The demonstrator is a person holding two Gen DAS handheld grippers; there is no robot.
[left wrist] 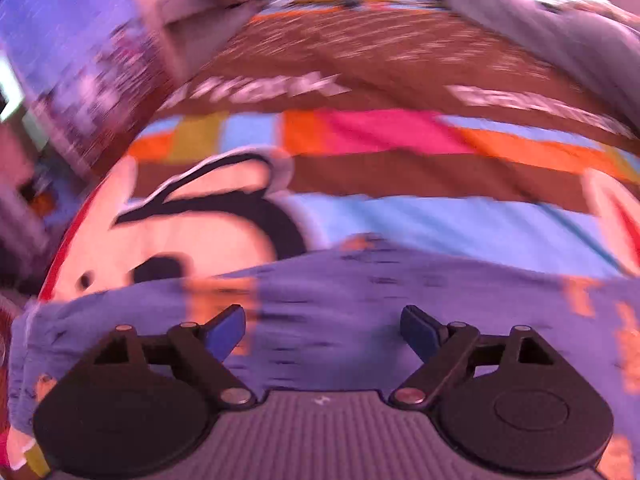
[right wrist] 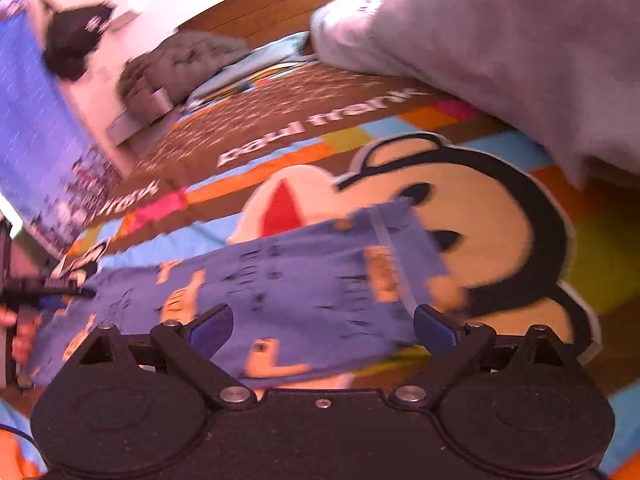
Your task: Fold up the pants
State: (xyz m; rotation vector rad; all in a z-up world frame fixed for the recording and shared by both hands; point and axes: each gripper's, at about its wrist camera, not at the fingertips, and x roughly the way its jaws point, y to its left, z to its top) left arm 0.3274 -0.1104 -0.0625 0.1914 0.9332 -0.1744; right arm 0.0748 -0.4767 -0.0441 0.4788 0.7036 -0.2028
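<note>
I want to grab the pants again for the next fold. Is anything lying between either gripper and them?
Nothing visible. The blue printed pants lie flat on the cartoon bedspread, directly under the left gripper and right gripper. Both sets of jaws are open and empty. The grey pillow sits well beyond.

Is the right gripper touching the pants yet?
Cannot tell. In the right wrist view the right gripper stands open with the blue pants behind its fingers, but motion blur hides any contact or gap.
</note>
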